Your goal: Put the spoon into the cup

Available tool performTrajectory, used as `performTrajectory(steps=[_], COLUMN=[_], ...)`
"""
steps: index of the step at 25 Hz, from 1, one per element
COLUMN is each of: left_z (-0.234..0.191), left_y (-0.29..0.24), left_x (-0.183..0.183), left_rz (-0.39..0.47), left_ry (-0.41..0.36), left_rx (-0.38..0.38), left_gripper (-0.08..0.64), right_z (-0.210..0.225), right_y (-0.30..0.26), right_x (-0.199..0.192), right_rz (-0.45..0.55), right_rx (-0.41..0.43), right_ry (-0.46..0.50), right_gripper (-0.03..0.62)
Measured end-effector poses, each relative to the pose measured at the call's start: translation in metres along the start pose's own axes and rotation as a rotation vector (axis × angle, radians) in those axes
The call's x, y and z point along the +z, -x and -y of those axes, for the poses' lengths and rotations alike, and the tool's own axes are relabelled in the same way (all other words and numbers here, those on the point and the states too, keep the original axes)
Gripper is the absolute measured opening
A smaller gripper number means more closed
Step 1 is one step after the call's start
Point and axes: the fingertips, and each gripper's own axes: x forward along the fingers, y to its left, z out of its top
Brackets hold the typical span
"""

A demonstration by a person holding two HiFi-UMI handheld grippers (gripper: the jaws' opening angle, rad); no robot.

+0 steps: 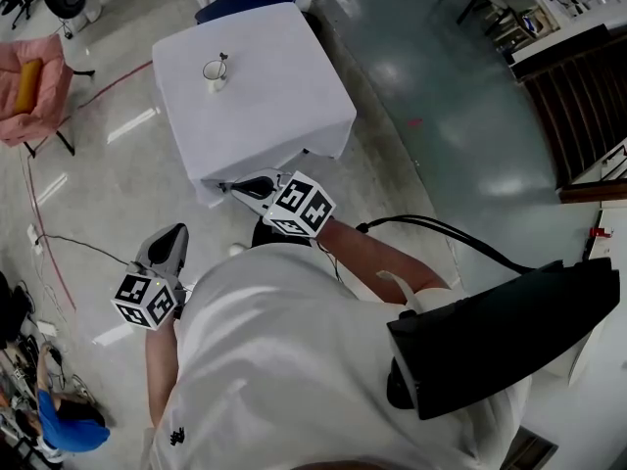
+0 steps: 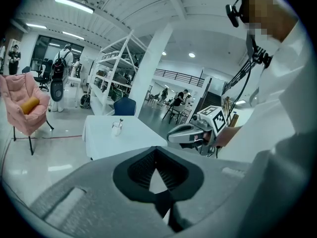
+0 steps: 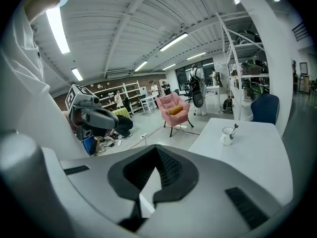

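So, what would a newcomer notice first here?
The white cup with the spoon already standing in it, alone on the white table ahead. Nearer, the left gripper and right gripper are shut and empty, close to the person's body; a pink chair stands at far left.

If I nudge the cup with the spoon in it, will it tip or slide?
The cup looks squat, so it would probably slide rather than tip, though the white cloth under it may drag and bunch. The spoon sticks out above the rim, so it could rattle or shift.
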Motion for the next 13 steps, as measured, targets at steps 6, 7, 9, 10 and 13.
performTrajectory(steps=[6,7,9,10,13], left_z=[-0.005,-0.006,-0.009,-0.010,-0.013], left_y=[-0.014,-0.017,-0.027,-0.034,-0.057], left_x=[0.004,0.005,0.010,0.013,0.020], left_rz=[-0.016,-0.020,-0.026,-0.030,-0.044], left_ry=[0.009,0.011,0.013,0.014,0.015], left_rx=[0.001,0.003,0.002,-0.003,-0.028], left_gripper=[0.005,0.005,0.005,0.005,0.005], right_z=[0.020,0.024,0.037,0.045,0.070], right_y=[-0.002,-0.002,-0.001,0.000,0.007], right_x=[-0.001,0.000,0.002,0.002,-0.002], right_rz=[-0.006,-0.006,-0.007,-0.008,-0.016], right_rx=[0.004,0.005,0.003,-0.003,-0.029], right_ry=[-0.011,-0.013,-0.019,-0.025,-0.049], right_gripper=[0.008,0.007,0.006,0.008,0.008])
